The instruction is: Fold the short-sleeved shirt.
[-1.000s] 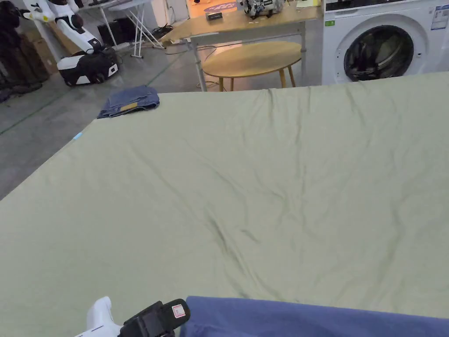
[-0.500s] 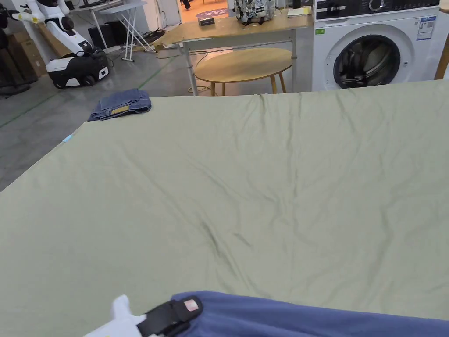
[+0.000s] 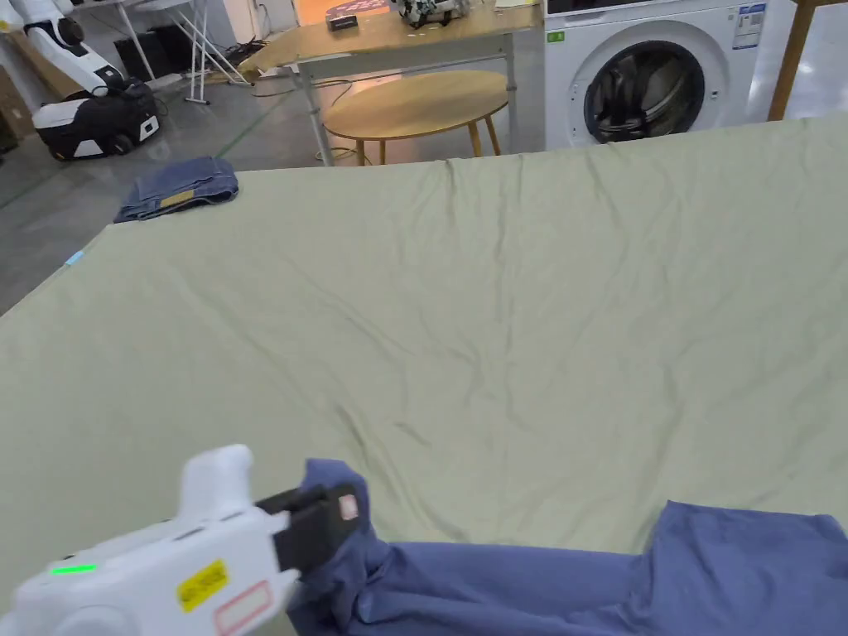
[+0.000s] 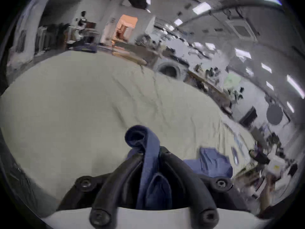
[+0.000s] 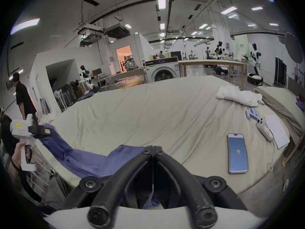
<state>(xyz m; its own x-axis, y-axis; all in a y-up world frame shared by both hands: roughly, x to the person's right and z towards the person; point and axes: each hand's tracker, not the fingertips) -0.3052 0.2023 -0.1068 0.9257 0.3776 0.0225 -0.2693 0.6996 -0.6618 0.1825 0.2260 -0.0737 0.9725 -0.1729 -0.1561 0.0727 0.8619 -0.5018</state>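
While my head camera swings left, the shirt [image 3: 530, 580] has come farther onto the green table [image 3: 497, 315], along its near edge. My left gripper [image 4: 149, 155] stays clenched on its corner, my right gripper [image 5: 153, 147] on its hem; spreading comes next.

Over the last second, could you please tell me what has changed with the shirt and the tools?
The left tool, shut on the blue shirt, has carried a bunched end further onto the green sheet, so much more shirt now lies there. The right tool is shut, its tips meeting over the shirt's near edge. The folded jeans remain at the sheet's far left corner; their shift in the picture is camera motion.
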